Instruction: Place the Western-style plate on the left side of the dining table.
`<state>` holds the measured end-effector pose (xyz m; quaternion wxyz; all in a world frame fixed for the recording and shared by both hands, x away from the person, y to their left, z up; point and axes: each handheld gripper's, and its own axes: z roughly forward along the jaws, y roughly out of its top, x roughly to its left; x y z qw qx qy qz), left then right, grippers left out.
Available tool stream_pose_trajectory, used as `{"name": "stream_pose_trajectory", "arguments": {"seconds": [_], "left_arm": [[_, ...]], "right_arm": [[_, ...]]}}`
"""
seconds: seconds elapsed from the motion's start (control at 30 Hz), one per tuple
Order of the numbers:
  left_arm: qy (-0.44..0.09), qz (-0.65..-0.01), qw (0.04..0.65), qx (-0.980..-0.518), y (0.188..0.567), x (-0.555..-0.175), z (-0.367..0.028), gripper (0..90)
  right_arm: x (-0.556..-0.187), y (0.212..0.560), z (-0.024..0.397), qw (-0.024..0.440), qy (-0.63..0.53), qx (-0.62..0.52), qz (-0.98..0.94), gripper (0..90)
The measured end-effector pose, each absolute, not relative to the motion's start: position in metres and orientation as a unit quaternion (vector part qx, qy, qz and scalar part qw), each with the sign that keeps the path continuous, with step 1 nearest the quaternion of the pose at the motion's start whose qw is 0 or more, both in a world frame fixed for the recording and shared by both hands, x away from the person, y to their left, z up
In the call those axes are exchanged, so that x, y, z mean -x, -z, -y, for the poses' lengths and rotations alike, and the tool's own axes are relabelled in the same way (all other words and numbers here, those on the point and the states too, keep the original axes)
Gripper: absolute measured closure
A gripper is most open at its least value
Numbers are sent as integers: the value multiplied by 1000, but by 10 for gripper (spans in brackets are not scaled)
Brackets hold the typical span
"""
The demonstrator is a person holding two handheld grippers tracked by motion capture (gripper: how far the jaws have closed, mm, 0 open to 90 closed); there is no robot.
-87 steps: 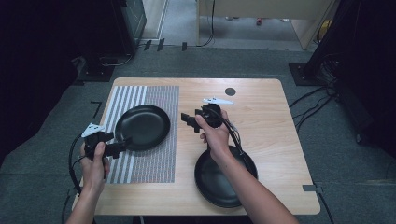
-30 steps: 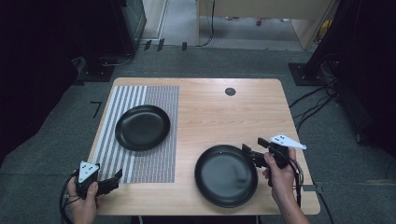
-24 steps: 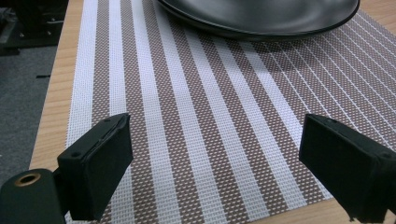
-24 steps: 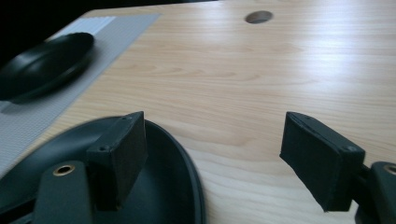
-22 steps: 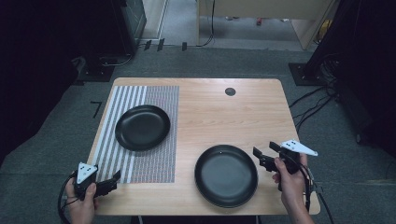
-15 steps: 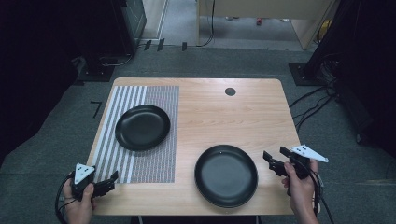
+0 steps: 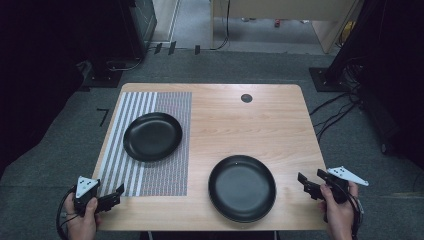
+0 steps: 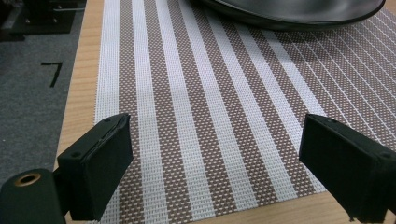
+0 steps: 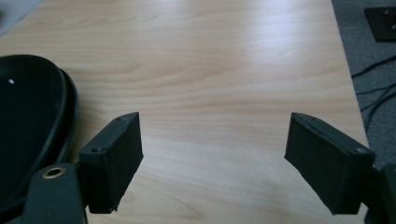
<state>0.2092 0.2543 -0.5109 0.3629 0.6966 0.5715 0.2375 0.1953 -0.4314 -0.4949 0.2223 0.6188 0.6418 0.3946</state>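
Starting at the near left corner of the table [image 7: 240,120], the left claw [image 7: 116,195] is held by a hand [image 7: 82,222] just off the edge, jaws spread wide with nothing between them; in the left gripper view they frame only the striped placemat [image 8: 210,116]. That placemat [image 7: 150,142] lies along the left side of the table, and a black plate [image 7: 152,136] sits on it, roughly mid-depth, with its right rim close to the mat's right edge. In the left gripper view the plate's rim [image 8: 299,11] is up at the top, well ahead of the jaws, not touching them. Moving right, a second, bigger black plate [image 7: 242,188] rests on bare wood near the front edge, a bit right of center. Far back there's a small dark round spot [image 7: 246,98] near the far edge. Over at the near right corner, the right claw [image 7: 311,182] is held in the other hand [image 7: 339,212], hanging just past the table's right edge, apart from the big plate. Its jaws have just been opening and stand wide, nothing between them; the right gripper view has bare tabletop in between and the big plate's rim [image 9: 35,135] off to the left.
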Motion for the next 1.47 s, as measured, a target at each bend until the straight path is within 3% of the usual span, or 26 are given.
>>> {"name": "stream_pose_trajectory", "arguments": {"seconds": [0.6, 0.67, 0.87, 1.0, 1.47], "left_arm": [[-237, -569, 349, -706, 515, -208, -250, 95], [-238, -567, 348, -707, 515, -208, -249, 95], [-238, -566, 341, -712, 516, -209, -247, 96], [-253, -568, 317, -716, 519, -209, -243, 96], [-254, -568, 318, -715, 520, -209, -243, 95]], "right_arm": [[-194, 521, 425, 224, -337, -627, -665, 185], [-193, 523, 422, 239, -325, -624, -669, 186], [-193, 525, 415, 262, -307, -620, -673, 177], [-193, 525, 415, 260, -307, -620, -673, 164], [-194, 525, 415, 259, -306, -620, -674, 142]]}}
